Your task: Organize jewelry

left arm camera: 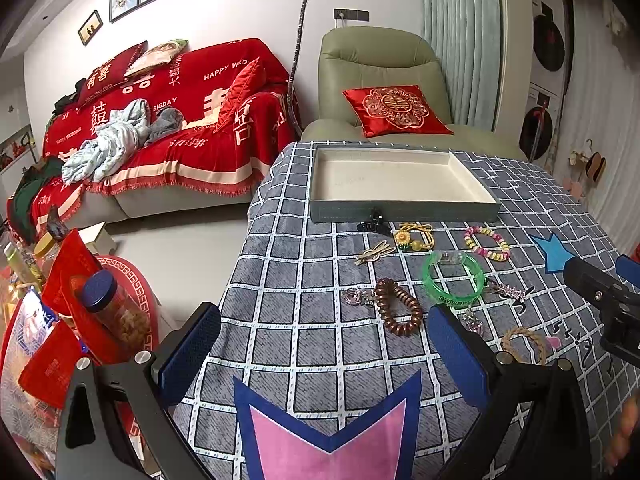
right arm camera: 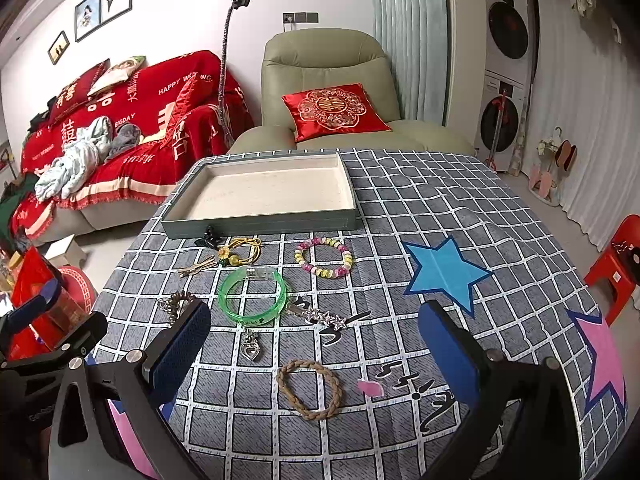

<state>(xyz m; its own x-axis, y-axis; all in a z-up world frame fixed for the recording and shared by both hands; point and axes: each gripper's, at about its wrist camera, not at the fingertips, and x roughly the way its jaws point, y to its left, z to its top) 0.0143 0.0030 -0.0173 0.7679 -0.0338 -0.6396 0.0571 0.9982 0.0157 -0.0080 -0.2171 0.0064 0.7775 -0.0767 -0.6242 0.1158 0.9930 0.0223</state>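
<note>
An empty grey tray [left arm camera: 400, 211] [right arm camera: 256, 225] with a cream lining sits at the far side of the checked tablecloth. In front of it lie a green bangle [left arm camera: 454, 280] [right arm camera: 253, 295], a beaded bracelet [left arm camera: 487, 243] [right arm camera: 324, 256], a brown coil hair tie [left arm camera: 398, 306], a braided tan loop [right arm camera: 309, 388] [left arm camera: 523, 343], a sunflower cord bracelet [left arm camera: 414, 237] [right arm camera: 240, 252], a heart pendant [right arm camera: 251, 349], a star hair clip [right arm camera: 320, 315] and a black claw clip [left arm camera: 374, 220]. My left gripper [left arm camera: 324, 356] is open above the cloth, short of the coil tie. My right gripper [right arm camera: 314, 360] is open around the braided loop area.
A red-covered sofa [left arm camera: 168, 128] and a green armchair [left arm camera: 384, 84] stand beyond the table. A low table with a jar [left arm camera: 116, 316] and red packets is at the left. A red stool [right arm camera: 616, 260] stands at the right. The right gripper's body [left arm camera: 604, 300] shows in the left wrist view.
</note>
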